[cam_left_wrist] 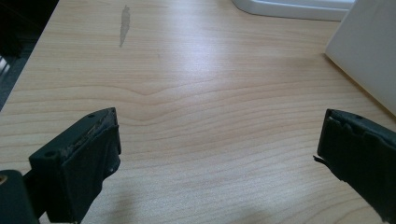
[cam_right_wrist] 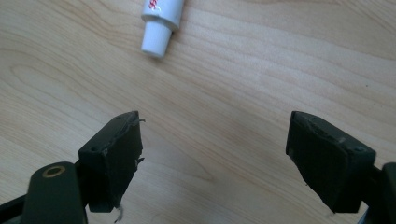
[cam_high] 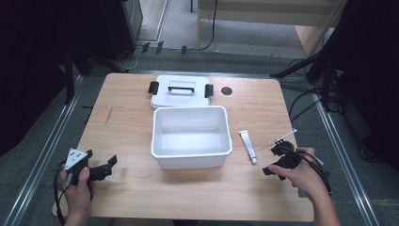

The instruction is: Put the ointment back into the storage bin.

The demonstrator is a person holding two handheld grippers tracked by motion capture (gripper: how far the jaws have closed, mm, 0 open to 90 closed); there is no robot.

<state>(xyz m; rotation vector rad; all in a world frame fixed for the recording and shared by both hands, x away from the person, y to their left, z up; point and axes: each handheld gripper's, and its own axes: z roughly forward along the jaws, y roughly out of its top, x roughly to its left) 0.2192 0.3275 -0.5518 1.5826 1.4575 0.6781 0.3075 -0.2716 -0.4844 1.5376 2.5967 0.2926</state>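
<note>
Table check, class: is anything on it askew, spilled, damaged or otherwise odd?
Nothing is spilled or broken. The white tub stands upright with its lid flat behind it. The small tube lies on its side, slightly slanted, right of the tub. One grey streak marks the table.

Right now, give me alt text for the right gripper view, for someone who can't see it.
The right gripper hangs open over the bare wooden table, nothing between its black jaws. Just beyond them lies the capped end of a white tube with red print.
</note>
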